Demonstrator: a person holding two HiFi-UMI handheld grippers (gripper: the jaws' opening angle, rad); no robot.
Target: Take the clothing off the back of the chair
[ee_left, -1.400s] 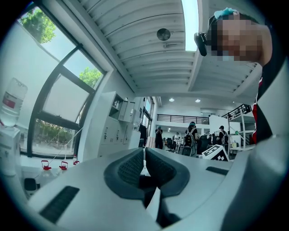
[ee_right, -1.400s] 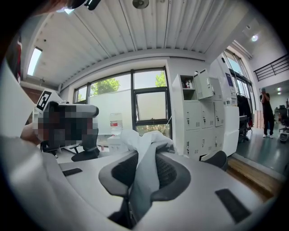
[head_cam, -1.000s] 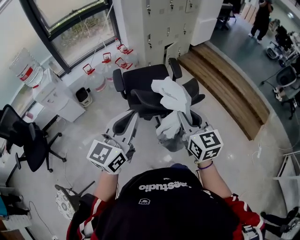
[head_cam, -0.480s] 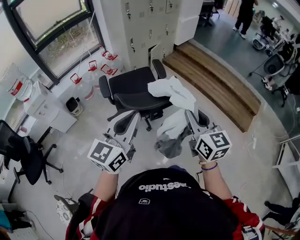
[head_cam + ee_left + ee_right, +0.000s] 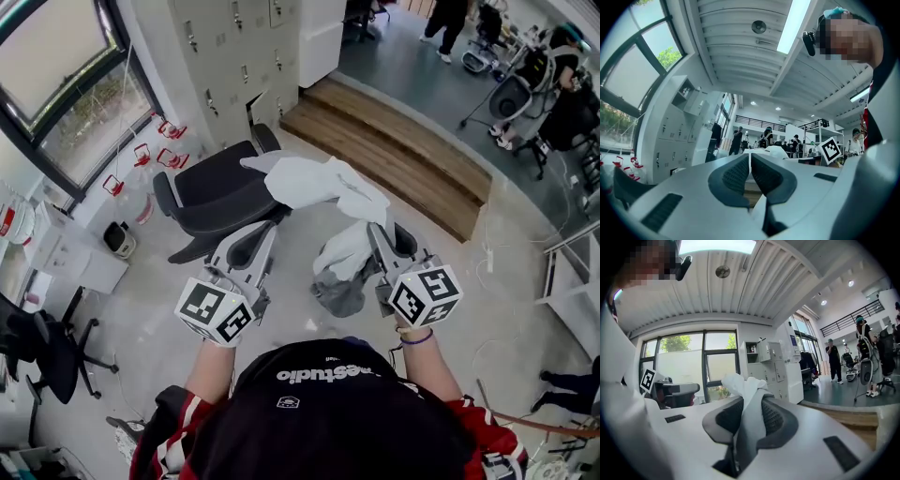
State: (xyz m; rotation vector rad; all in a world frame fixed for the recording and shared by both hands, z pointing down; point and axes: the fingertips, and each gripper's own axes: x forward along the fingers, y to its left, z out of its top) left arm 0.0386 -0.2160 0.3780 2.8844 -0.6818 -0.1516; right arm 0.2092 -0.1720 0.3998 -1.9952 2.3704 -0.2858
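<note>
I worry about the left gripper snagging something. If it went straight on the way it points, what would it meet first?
Probably the white garment held up by the right gripper; it sits right over the left gripper's shut tips, though depth is unclear.

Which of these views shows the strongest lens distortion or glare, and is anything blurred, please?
Head view: even daylight, sharp, only mild bowing, white clothing near overexposed. Left gripper view: heavy fisheye, dark round border, ceiling light blown out. Right gripper view: same fisheye and border, ceiling panel glaring.
</note>
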